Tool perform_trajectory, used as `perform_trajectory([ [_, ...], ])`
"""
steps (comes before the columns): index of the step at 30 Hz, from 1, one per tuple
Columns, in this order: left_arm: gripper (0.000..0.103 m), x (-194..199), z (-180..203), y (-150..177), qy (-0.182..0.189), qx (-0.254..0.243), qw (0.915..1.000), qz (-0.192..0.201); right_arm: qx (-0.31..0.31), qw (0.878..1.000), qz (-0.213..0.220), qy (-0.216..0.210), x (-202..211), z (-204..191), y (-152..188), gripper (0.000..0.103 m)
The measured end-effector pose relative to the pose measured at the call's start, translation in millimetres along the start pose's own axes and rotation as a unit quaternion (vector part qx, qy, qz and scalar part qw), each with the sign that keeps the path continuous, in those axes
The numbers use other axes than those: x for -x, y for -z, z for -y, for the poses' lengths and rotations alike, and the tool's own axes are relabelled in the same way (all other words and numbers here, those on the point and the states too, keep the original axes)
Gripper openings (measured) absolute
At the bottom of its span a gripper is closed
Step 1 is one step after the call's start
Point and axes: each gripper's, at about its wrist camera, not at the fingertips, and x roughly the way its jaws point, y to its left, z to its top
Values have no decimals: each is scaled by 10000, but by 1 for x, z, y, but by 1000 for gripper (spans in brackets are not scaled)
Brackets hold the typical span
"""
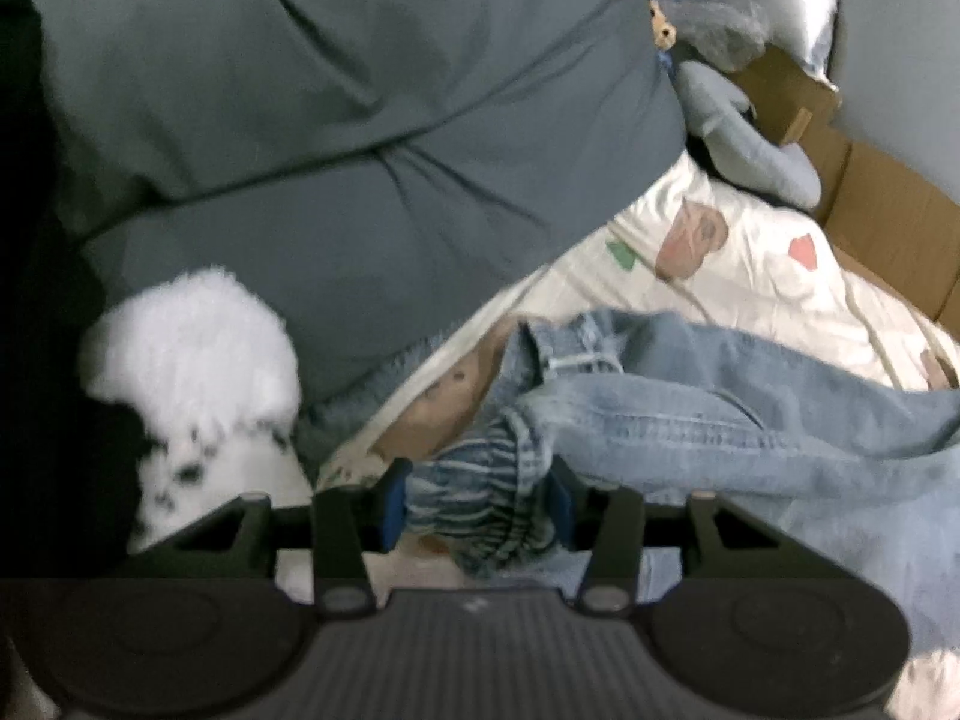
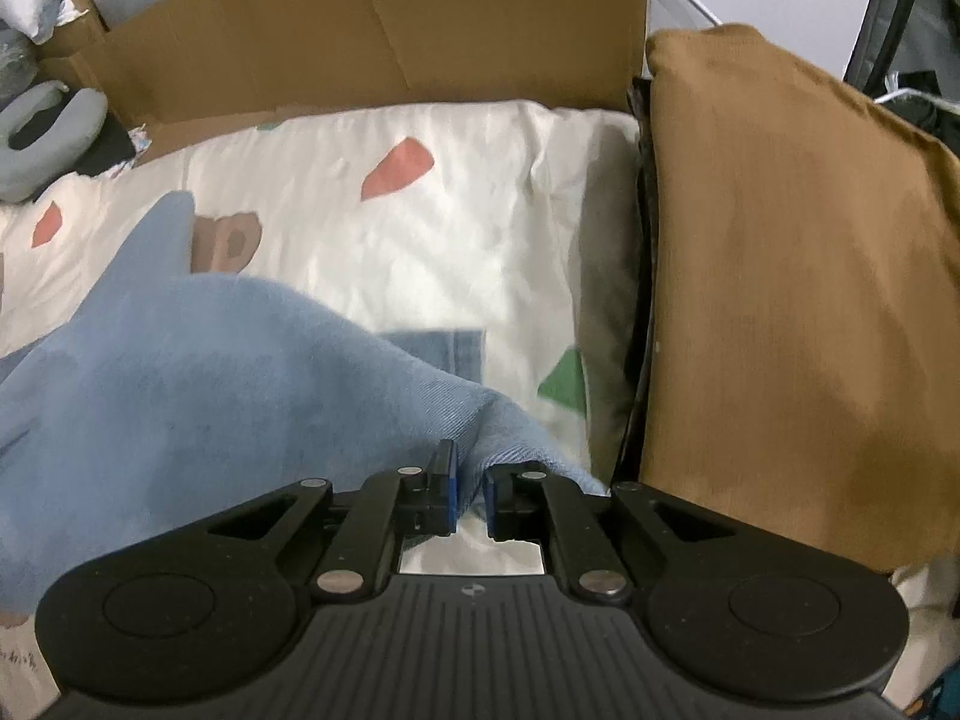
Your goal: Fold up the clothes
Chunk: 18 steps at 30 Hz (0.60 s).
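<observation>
The left tool (image 1: 477, 501) clamps the gathered, ribbed waistband of faded denim jeans (image 1: 690, 414), which trail toward 3 o'clock over a patterned white bedsheet (image 1: 750, 264). The right tool (image 2: 470, 495) pinches their soft blue hem.

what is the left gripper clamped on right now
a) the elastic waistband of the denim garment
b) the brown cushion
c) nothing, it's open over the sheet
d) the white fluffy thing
a: in the left wrist view the left gripper has the gathered, striped elastic waistband of the denim garment bunched between its blue pads, while the white fluffy item lies off to the side, untouched.
</observation>
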Motion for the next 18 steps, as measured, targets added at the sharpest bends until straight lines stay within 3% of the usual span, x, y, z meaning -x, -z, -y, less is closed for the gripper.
perform_trajectory([
  [4, 51, 6, 1, 17, -36, -58, 9999, -143, 32, 10000, 48, -72, 13, -2, 3, 18],
  [6, 51, 9, 0, 27, -33, -60, 9998, -193, 50, 9999, 84, -102, 19, -2, 4, 37],
  [7, 51, 10, 0, 32, -38, -73, 9997, -215, 51, 9999, 100, -113, 22, -2, 3, 38],
  [18, 51, 26, -11, 75, -4, -244, 9982, -554, 53, 9994, 248, -218, 53, 5, 1, 39],
])
